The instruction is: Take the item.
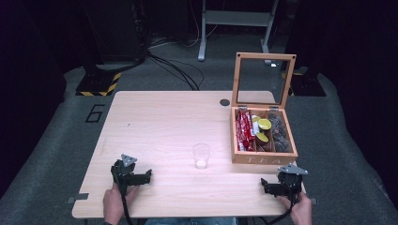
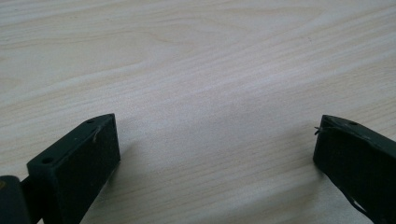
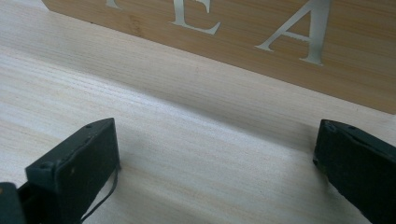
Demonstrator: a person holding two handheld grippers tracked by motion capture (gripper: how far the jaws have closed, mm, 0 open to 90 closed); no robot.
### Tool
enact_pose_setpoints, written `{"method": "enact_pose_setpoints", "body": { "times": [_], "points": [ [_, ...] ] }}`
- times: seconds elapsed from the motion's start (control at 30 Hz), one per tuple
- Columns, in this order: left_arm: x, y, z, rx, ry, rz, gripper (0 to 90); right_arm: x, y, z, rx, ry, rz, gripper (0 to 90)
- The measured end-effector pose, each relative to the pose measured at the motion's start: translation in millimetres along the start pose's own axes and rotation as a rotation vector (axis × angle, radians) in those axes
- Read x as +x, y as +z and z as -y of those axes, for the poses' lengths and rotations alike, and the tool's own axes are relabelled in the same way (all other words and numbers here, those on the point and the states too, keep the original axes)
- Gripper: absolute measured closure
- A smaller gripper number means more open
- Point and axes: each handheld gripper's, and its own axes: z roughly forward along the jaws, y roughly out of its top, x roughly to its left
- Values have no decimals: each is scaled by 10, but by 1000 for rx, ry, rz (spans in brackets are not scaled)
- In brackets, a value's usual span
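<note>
Hands: we see the person's left hand [image 1: 114, 200] and right hand [image 1: 300, 206] at the near edge of the pale wooden table [image 1: 159, 117], each holding a gripper.
Left gripper: we find the black two-jaw left gripper [image 1: 141, 177] resting low on the near left of the table; in the left gripper view [image 2: 217, 140] its jaws stand wide apart with bare wood grain between them, holding nothing.
Right gripper: we find the black two-jaw right gripper [image 1: 268, 186] at the near right corner; in the right gripper view [image 3: 217, 142] its jaws are spread wide and empty, facing the lettered front of the box just beyond.
Cup: we see a clear plastic cup [image 1: 201, 155] upright near the middle of the table, between the two grippers and a little farther away.
Box: we see a light wooden tea box marked TEA [image 1: 264, 158] to the right of the cup, its glass-paned lid [image 1: 264, 79] standing open.
Contents: we make out red sachets [image 1: 243, 129] in the left compartment, yellow-topped round capsules [image 1: 264, 124] in the middle, and dark packets [image 1: 279, 133] on the right.
Beyond: we see grey floor [image 1: 187, 70] behind the table, with black cables [image 1: 176, 70] and a yellow-and-black striped base [image 1: 98, 85].
</note>
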Motion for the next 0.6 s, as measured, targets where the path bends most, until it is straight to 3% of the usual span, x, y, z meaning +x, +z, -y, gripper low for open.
{"method": "enact_pose_setpoints", "body": {
  "times": [0.33,0.43,0.47,0.6],
  "points": [
    [33,49,-37,-12,-20,-6,0,-8,5,-4,-1,-4,-12,0],
    [63,73,-60,-15,-15,-4,0,-14,5,-6,2,-11,-17,0],
    [134,105,-104,-3,10,13,0,-19,9,-8,1,-15,-16,0],
    [158,114,-118,8,9,15,0,-15,6,-5,-2,3,-2,0]
  ]
}}
